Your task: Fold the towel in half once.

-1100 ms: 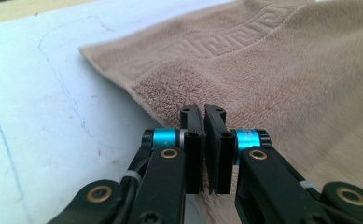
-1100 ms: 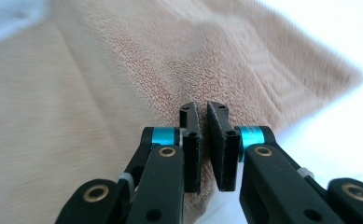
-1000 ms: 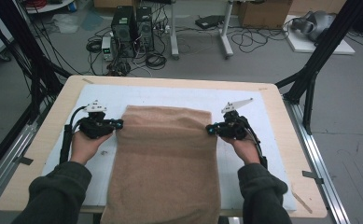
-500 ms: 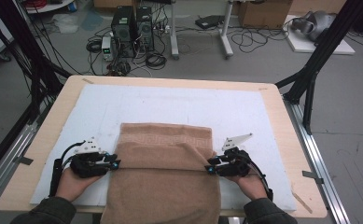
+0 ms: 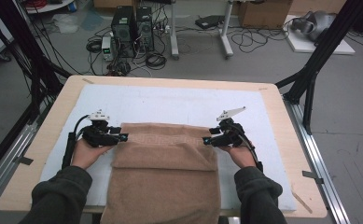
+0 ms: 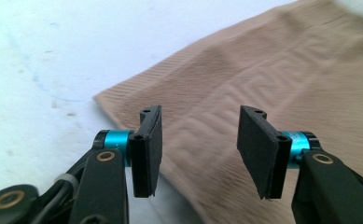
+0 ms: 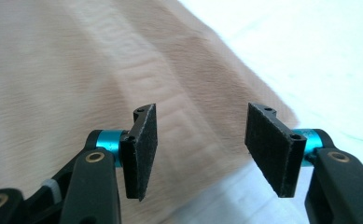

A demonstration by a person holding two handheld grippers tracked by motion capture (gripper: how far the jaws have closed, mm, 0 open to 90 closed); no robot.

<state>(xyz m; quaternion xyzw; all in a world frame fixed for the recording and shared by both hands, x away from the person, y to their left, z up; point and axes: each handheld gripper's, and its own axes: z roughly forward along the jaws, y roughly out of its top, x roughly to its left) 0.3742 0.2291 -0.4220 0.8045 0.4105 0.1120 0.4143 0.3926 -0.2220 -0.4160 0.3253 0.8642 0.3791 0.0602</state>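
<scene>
Bench (image 5: 39, 154) first: its white mat carries a tan towel (image 5: 165, 158) lying between the two claws, with its near end hanging over the bench edge toward the person. The towel is doubled, its top layer ending in a patterned border that runs straight from one claw to the other. Left claw (image 5: 123, 137) sits just off the towel's left corner, and in the left gripper view its jaws (image 6: 200, 135) stand partly apart with nothing between the pads, the cloth lying flat beyond and under them; the jaws have just been opening. Right claw (image 5: 207, 140) mirrors it at the right corner, and the right gripper view shows its jaws (image 7: 200, 135) likewise parted and empty over the cloth edge, also having just been opening. My reading is that the step in hand is letting go of the folded layer. To do it well, both claws should draw outward and away from the towel level with the bench, together, so that neither pad snags the pile and drags a corner askew. A lift straight up risks catching the border; the corners look square now and should be left so.
</scene>
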